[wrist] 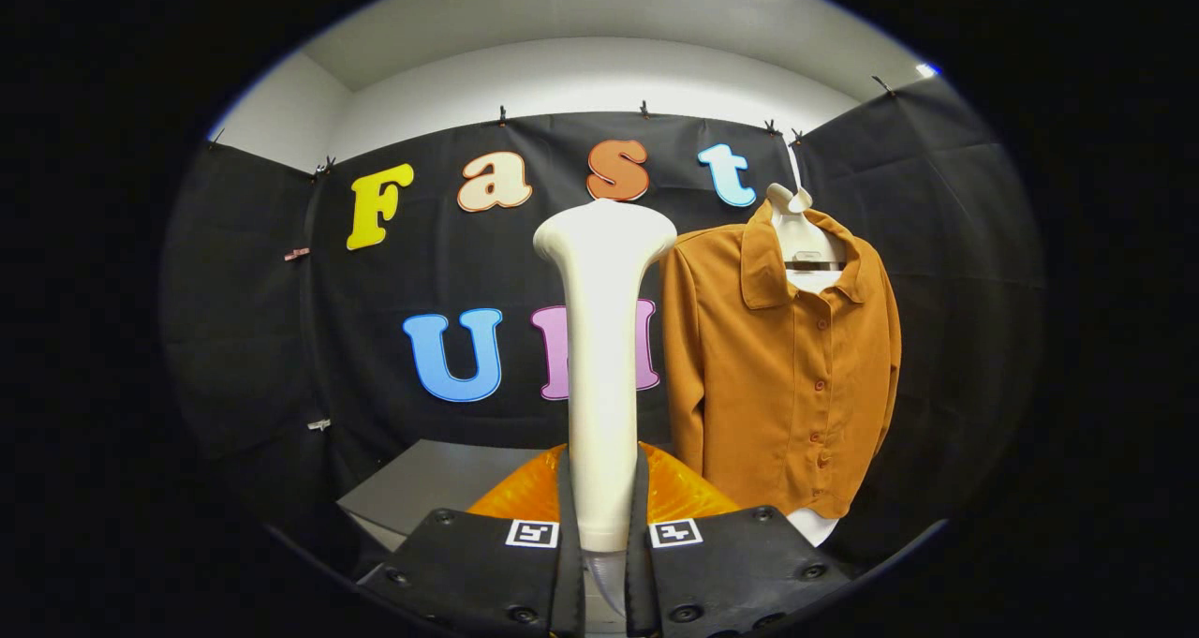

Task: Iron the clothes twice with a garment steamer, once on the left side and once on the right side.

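Observation:
A white garment steamer (602, 357) stands upright between my fingers, its flared head at the top and its handle pinched by both fingers. My gripper (604, 535) is shut on that handle. Beyond it and to the right, a rust-orange buttoned shirt (782, 366) hangs on a white hanger (796, 216) against the booth's black cloth wall. The steamer head is left of the shirt and apart from it. An orange translucent part (674, 493), apparently the steamer's base or tank, shows just behind the fingers.
A grey table surface (431, 479) lies low to the left of the steamer. Black cloth walls close the booth on the left, back and right.

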Demonstrator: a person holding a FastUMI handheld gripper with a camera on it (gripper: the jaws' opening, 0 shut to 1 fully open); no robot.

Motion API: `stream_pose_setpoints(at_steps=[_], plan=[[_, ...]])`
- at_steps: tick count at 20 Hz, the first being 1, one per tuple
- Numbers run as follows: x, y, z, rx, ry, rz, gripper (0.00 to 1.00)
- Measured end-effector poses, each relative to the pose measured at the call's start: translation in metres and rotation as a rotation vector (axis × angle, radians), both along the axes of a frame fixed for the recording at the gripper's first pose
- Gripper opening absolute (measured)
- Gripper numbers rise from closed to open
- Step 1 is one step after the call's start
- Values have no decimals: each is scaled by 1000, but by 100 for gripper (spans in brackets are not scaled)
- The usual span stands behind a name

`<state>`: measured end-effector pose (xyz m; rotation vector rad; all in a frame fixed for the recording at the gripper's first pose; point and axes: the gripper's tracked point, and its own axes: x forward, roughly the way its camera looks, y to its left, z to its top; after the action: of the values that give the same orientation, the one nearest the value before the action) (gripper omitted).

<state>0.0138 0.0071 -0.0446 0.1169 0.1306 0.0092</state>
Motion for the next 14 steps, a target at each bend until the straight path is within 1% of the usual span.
stream_pose_setpoints(at_steps=[14], plan=[[0,-4,0,-6,3,-1,20]])
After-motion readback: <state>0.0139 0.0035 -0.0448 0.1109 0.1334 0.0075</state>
